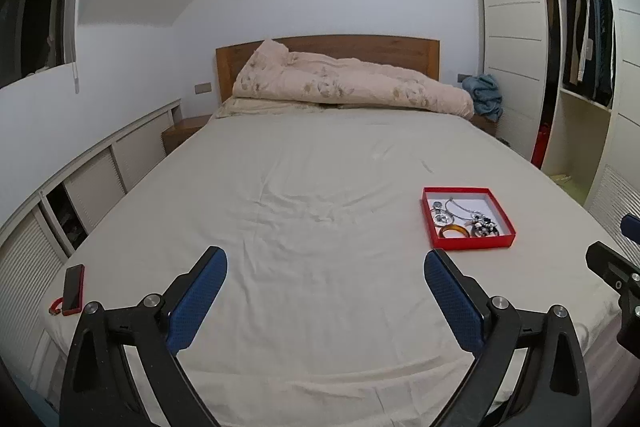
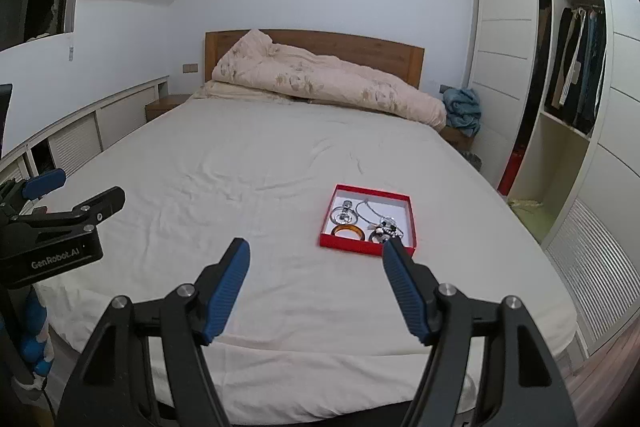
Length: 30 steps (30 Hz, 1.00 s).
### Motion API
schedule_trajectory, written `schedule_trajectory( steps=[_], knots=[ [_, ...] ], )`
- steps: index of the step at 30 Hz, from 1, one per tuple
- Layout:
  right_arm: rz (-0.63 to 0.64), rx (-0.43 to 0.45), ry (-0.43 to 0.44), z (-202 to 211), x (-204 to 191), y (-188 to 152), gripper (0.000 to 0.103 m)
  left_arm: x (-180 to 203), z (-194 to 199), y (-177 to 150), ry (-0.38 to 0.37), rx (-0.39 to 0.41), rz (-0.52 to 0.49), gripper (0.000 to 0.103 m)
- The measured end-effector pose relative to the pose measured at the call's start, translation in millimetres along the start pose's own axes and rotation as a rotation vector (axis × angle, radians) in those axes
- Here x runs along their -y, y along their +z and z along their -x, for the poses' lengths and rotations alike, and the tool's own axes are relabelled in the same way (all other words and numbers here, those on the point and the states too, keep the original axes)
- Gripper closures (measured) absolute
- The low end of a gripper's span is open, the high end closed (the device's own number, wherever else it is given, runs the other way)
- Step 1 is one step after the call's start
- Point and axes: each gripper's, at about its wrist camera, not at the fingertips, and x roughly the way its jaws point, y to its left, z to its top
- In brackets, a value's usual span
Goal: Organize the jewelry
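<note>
Jewelry lies gathered in a shallow red box (image 2: 367,220) with a white floor, set on the bare cream sheet of the bed (image 2: 248,163). Inside the box, an amber bangle (image 2: 349,231) sits at the near edge, a silver ring pendant (image 2: 345,214) just behind it, and a silver necklace with dark beads (image 2: 385,225) fills the side toward the wardrobe (image 2: 560,99). The right gripper (image 2: 316,253) hangs over the sheet just short of the box, its blue-padded jaws apart with nothing between them. The left gripper (image 1: 326,263) is farther from the box, on the side away from the wardrobe, jaws spread wide and empty. Well apart from the box, at the bed's far-side edge, lies a phone in a red case (image 1: 73,289). Beyond the box, a crumpled pink duvet (image 2: 320,83) is heaped against the wooden headboard (image 2: 360,47).
</note>
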Motion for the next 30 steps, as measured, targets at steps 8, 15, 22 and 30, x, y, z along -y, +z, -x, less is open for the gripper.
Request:
schedule_trajectory(
  steps=[8,15,22,30],
  knots=[
    [0.012,0.016,0.002,12.3,-2.9,-0.5,0.036,-2.8,16.6,2.4,-0.017,0.024,0.011,0.005],
    [0.022,0.026,0.005,14.5,-4.1,-0.2,0.036,-5.0,22.5,3.8,-0.030,0.030,0.016,0.004],
    [0.030,0.030,0.006,14.7,-6.3,-0.3,0.036,-3.4,22.9,2.2,-0.038,0.032,0.013,0.003],
    [0.029,0.015,0.008,9.3,-5.6,-1.4,0.036,-2.7,18.6,2.0,-0.044,0.019,0.013,0.002]
  ],
)
